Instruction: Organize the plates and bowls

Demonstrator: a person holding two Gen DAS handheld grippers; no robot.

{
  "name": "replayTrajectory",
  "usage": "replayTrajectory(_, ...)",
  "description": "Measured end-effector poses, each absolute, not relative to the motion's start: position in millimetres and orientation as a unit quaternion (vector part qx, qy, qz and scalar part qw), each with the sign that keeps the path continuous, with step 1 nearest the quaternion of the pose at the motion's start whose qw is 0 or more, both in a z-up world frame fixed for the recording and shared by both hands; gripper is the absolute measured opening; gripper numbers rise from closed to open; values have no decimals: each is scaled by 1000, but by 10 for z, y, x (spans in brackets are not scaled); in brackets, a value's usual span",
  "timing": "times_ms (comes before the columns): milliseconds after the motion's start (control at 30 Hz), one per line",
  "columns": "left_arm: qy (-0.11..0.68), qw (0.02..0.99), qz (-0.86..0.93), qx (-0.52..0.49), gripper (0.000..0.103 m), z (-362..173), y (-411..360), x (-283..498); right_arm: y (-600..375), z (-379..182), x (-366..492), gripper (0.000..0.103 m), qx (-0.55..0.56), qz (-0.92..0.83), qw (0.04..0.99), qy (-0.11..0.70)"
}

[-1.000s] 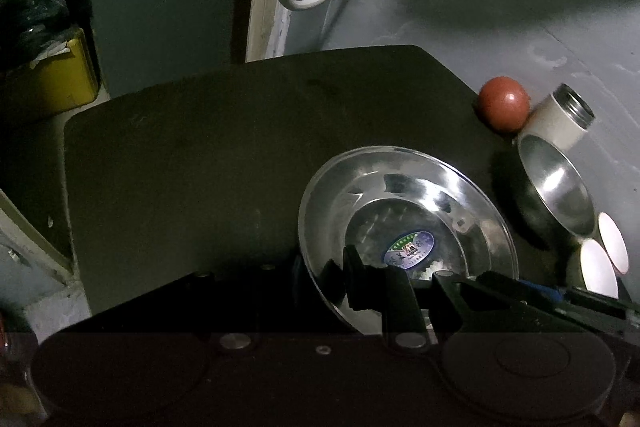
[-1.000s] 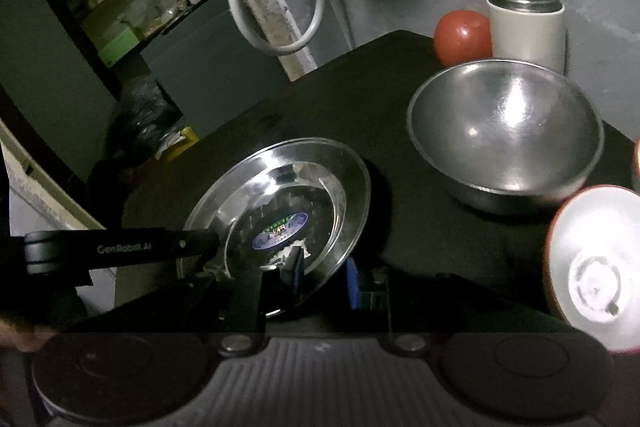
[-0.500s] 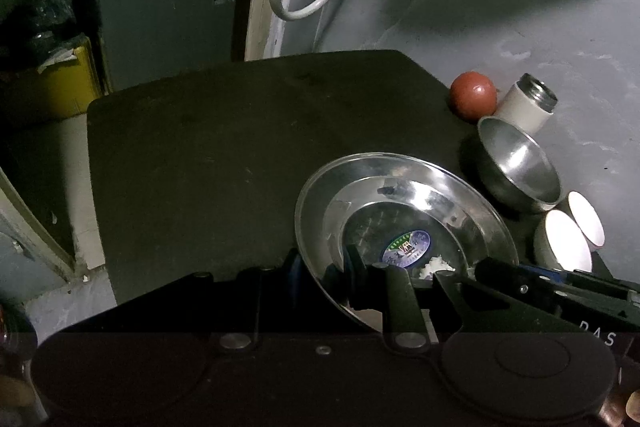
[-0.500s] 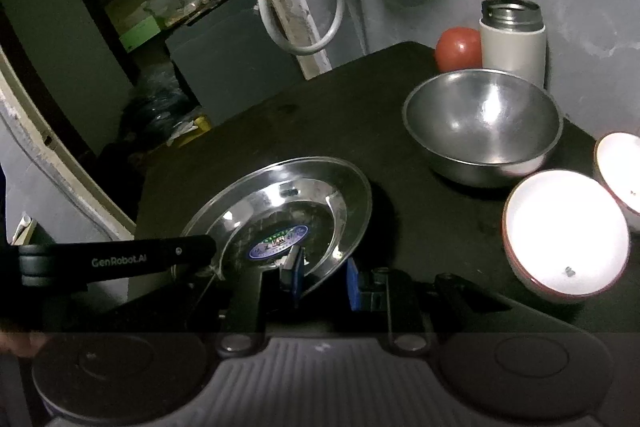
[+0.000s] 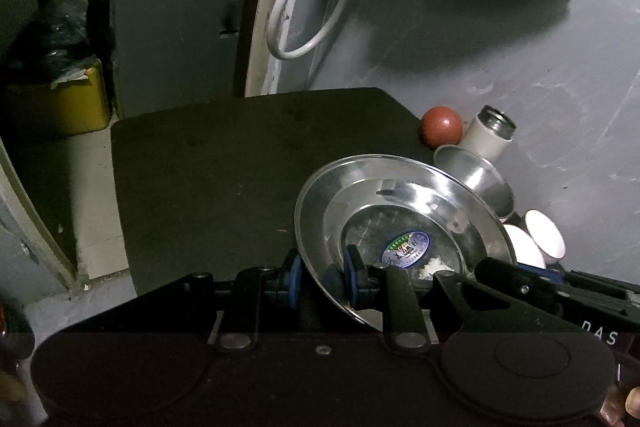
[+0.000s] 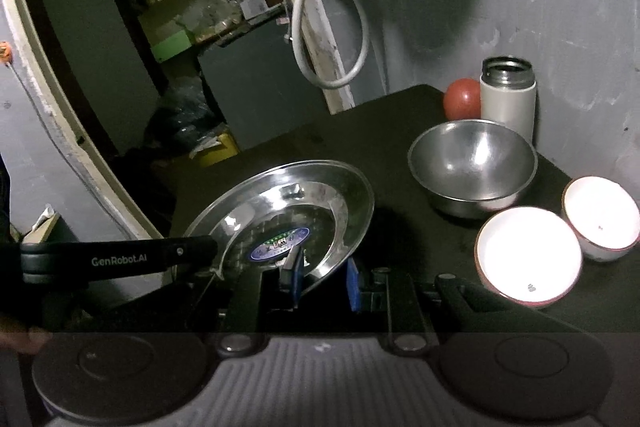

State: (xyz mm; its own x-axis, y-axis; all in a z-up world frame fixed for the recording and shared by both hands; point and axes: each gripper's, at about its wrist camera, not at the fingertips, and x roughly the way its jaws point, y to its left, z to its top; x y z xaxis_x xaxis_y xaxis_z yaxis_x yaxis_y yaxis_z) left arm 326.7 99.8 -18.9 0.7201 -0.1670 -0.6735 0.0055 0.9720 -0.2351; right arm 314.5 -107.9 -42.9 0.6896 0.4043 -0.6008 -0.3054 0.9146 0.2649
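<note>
A: Dim room, grey plaster wall behind; a dark table (image 6: 360, 143) fills the middle. White hose (image 6: 320, 67) loops down the wall at the back.

B: Going left to right across the right wrist view?

A: Far left, the left gripper (image 5: 320, 277) reaches in from the side, its arm lettered "GenRobot.AI". Its blue pads are clamped on the near-left rim of the steel plate (image 6: 288, 211). Next, the right gripper (image 6: 322, 279) straddles the plate's near-right rim: one blue pad inside the dish, one outside below the edge, grasping the rim.

B: Plate position?

A: Held between both grippers, tilted, far edge higher than near edge, and apparently off the table. A round sticker sits in its centre, with a small white speck beside it.

B: Further right?

A: Steel bowl (image 6: 472, 167) stands upright on the table. Behind it, a red ball (image 6: 462, 99) beside a white flask (image 6: 508, 99) with an open metal neck. Nearest right, two white bowls (image 6: 528, 255) with reddish rims, side by side, just about touching.
</note>
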Motion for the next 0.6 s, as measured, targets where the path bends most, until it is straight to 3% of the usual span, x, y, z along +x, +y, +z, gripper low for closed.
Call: replayTrajectory(600,369,920,-66,-111,24,-107,783,2508,-1461,-229,2456,25,56,270,900,338)
